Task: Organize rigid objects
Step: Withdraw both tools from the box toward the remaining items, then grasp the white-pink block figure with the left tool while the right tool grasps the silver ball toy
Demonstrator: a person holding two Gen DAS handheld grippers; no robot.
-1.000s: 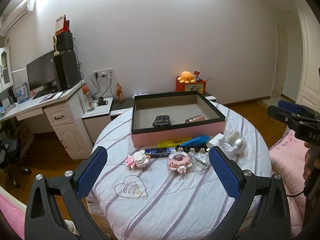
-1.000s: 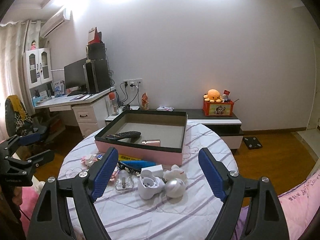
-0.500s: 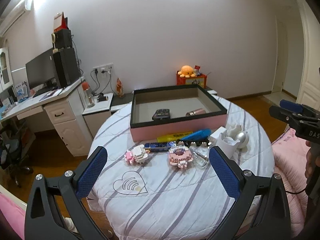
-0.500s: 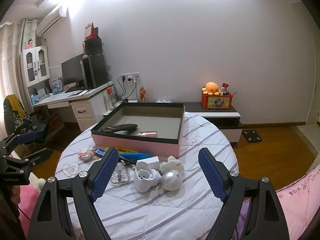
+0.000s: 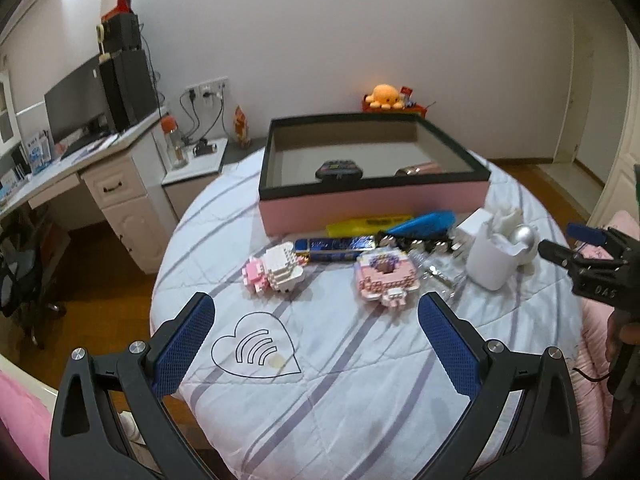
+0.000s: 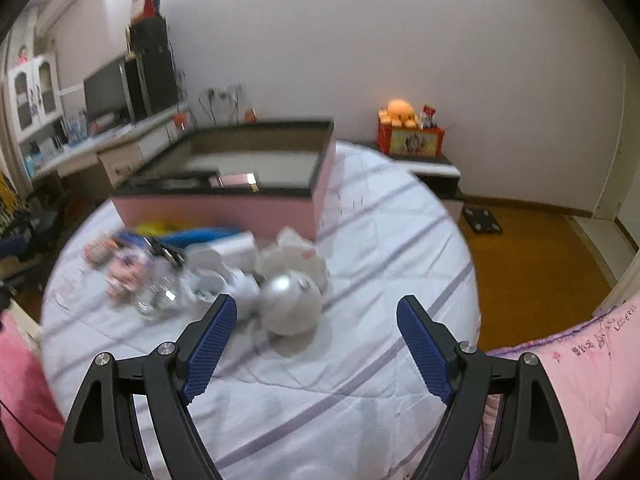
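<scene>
A pink box with a black rim (image 5: 372, 200) (image 6: 224, 210) stands on the round table; inside lie a dark remote (image 5: 339, 169) and a rose-gold tube (image 5: 420, 169) (image 6: 236, 180). In front of it lie two pink brick models (image 5: 276, 270) (image 5: 386, 278), a blue bar (image 5: 334, 245), a yellow item (image 5: 368, 222), a blue case (image 5: 424, 222), a white cup (image 5: 490, 260) and a silver ball (image 6: 290, 304). My left gripper (image 5: 316, 330) is open above the near cloth. My right gripper (image 6: 316, 326) is open just short of the silver ball, and appears at the left view's right edge (image 5: 576, 246).
The striped white cloth (image 5: 320, 380) covers the round table, with a heart print (image 5: 256, 346) near me. A desk with monitor (image 5: 76, 104) stands left, a low cabinet with an orange plush (image 6: 400, 114) behind. Pink bedding (image 6: 580, 360) lies at the right. The right wrist view is blurred.
Both grippers have dropped and tipped down toward the table, so the objects look nearer. The right gripper has closed in on the silver ball. Neither gripper's jaw width has changed.
</scene>
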